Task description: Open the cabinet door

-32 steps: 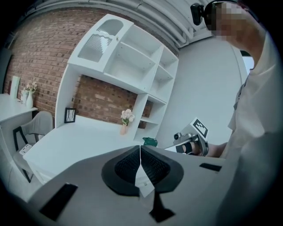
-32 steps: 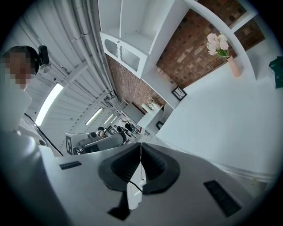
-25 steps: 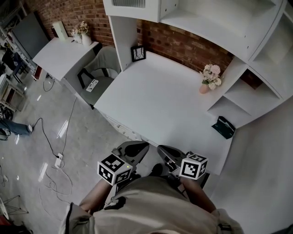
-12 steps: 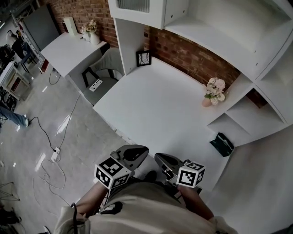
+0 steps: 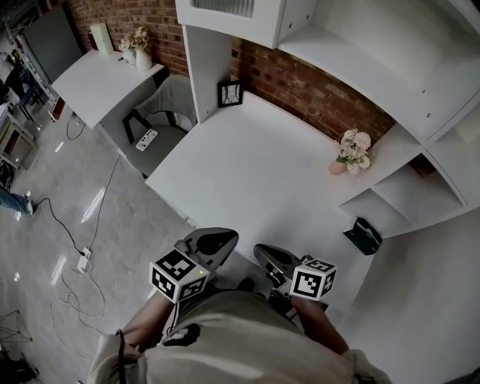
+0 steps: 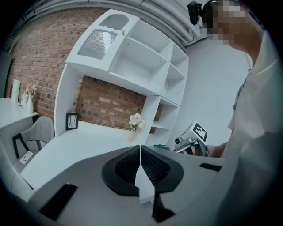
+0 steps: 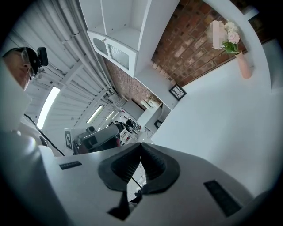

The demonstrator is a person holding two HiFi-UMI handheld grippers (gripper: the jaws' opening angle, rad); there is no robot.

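Observation:
The cabinet door (image 5: pixel 225 6) is a white panel with a ribbed window, at the top left of the white shelf unit, and it stands closed. It also shows as the door (image 6: pixel 98 42) in the left gripper view and the door (image 7: pixel 117 50) in the right gripper view. My left gripper (image 5: pixel 217 240) and right gripper (image 5: pixel 271 256) hang side by side at the desk's near edge, far below the door. The left gripper (image 6: pixel 140 148) is shut with nothing between its pads. Likewise the right gripper (image 7: pixel 141 145) is shut and holds nothing.
A white desk (image 5: pixel 255 172) spreads ahead, with a framed picture (image 5: pixel 229 94) at the back left and a vase of flowers (image 5: pixel 351 150) at the right. A dark green object (image 5: pixel 364 231) lies on a low shelf. A chair (image 5: pixel 161 112) and floor cables (image 5: pixel 82 259) are at the left.
Both grippers have shifted a little along the desk's near edge, and the head view has swung slightly. The jaws stay shut and the cabinet door has not moved.

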